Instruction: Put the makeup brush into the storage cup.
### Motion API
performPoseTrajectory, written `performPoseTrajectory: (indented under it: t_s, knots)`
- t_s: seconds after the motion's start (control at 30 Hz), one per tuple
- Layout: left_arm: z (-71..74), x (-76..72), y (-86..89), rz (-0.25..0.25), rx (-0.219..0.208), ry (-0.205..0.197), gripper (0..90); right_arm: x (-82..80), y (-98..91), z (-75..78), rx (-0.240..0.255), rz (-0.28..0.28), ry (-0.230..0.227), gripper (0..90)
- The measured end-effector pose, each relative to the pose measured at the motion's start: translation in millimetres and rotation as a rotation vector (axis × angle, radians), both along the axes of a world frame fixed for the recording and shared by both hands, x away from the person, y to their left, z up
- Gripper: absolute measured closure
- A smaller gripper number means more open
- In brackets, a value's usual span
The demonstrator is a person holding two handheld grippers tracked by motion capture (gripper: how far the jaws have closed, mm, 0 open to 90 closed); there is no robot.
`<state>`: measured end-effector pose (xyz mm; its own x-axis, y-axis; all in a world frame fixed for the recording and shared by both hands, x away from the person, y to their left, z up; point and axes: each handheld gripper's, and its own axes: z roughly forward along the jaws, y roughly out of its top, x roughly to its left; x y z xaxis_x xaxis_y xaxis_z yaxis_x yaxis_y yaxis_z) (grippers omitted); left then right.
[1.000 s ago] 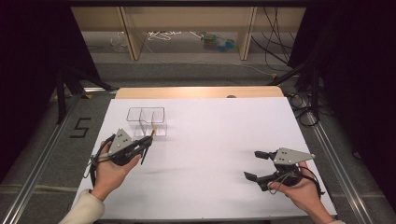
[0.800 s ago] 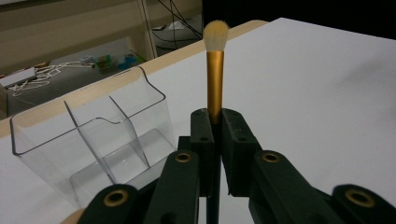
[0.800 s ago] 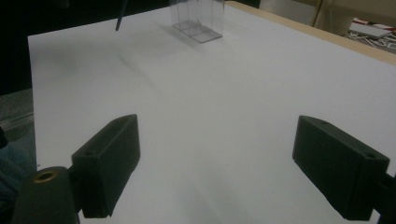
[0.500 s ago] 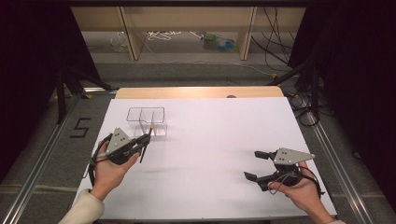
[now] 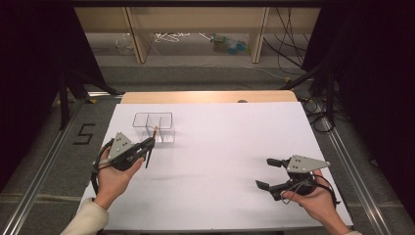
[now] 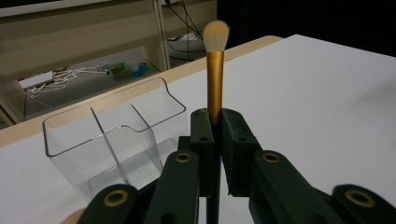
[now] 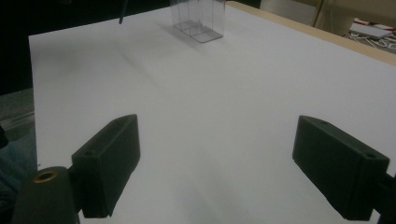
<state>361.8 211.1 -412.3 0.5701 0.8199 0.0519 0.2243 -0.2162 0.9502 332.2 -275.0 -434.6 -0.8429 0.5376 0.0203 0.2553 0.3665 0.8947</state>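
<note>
My left gripper [image 5: 147, 144] [image 6: 214, 122] is shut on a makeup brush [image 6: 215, 79] [image 5: 152, 142] with a gold ferrule, pale bristles and a dark handle. The bristle end points toward a clear plastic organizer [image 5: 154, 126] [image 6: 112, 137] with several compartments, standing just beyond the jaws at the table's back left. The brush's dark handle slopes down toward the table in the high view. My right gripper [image 5: 267, 173] [image 7: 217, 168] is open over the white table near the front right, with nothing between its jaws. The organizer [image 7: 198, 18] also shows far off in the right gripper view.
The white tabletop [image 5: 225, 156] has a wooden strip [image 5: 210, 96] along its far edge. Beyond it stand low shelves with cables and small items [image 5: 225, 44]. A floor marking "5" [image 5: 84, 133] lies left of the table, beside a metal rail.
The left gripper tilted slightly, and the brush tip sits a little nearer the organizer. The right gripper has not moved.
</note>
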Motion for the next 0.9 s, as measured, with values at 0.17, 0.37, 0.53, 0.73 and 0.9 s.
performPoseTrajectory:
  t_s: [0.17,0.37,0.53,0.73,0.9]
  knots:
    - [1.0,0.6,0.9,0.007,-0.005,-0.006,83.3,0.0,0.0,0.0,0.0,0.0,0.0,15.8]
    - [2.1,1.3,1.0,0.015,-0.012,-0.012,83.4,-0.1,0.2,0.0,0.0,-0.001,0.004,15.8]
    - [2.8,1.9,1.1,0.02,-0.007,-0.018,83.3,0.0,0.2,-0.2,-0.002,-0.001,0.004,15.8]
    - [3.5,3.2,1.4,0.027,-0.009,-0.026,83.4,-0.1,0.2,-0.3,-0.002,-0.003,0.008,15.8]
    - [4.4,4.5,0.8,0.03,-0.017,-0.029,83.3,-0.1,0.1,-0.3,-0.002,-0.003,0.007,15.9]
